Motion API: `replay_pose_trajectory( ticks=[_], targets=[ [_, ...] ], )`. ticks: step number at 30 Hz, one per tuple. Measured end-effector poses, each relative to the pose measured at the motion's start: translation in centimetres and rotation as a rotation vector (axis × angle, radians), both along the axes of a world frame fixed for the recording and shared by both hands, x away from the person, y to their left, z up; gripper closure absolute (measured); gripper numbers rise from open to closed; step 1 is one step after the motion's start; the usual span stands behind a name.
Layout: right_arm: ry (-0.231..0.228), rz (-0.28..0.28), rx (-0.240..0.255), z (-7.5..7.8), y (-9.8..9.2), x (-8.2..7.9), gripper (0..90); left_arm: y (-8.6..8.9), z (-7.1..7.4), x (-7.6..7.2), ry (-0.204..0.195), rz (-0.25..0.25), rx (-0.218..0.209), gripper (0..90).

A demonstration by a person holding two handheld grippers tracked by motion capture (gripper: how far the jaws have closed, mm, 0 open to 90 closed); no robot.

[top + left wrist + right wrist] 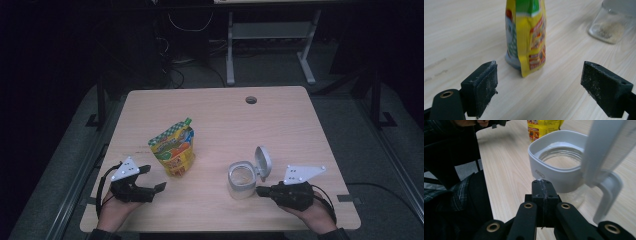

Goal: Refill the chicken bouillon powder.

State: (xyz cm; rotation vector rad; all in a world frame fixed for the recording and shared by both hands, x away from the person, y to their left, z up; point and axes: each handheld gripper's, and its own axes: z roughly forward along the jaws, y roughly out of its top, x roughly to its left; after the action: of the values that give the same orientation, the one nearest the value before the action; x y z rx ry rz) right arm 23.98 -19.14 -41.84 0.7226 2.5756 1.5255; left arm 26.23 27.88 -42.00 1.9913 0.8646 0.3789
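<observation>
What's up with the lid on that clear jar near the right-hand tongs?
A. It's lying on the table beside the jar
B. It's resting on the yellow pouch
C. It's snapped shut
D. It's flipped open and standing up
D: the white lid stands upright, hinged at the rim of the jar, so the mouth is open; the right tongs sit shut just beside it.
</observation>
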Motion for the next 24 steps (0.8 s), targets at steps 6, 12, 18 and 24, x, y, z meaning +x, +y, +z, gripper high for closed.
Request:
replay_pose_trajectory(
  ticks=[6,12,18,24],
  targets=[
    [0.000,0.014,-0.001,0.0,0.4,0.0,88.3,-0.2,0.8,1.2,-0.011,-0.003,-0.027,14.1],
    [0.001,0.017,0.001,0.1,0.5,-0.1,88.3,-0.7,2.1,2.6,-0.038,-0.006,-0.070,16.1],
    [0.000,0.019,0.001,0.1,0.5,0.0,87.9,-1.5,2.5,4.1,-0.065,-0.018,-0.075,22.7],
    [-0.001,0.018,-0.002,0.1,0.5,0.0,88.0,-2.0,2.6,5.0,-0.073,-0.032,-0.109,32.1]
  ],
)
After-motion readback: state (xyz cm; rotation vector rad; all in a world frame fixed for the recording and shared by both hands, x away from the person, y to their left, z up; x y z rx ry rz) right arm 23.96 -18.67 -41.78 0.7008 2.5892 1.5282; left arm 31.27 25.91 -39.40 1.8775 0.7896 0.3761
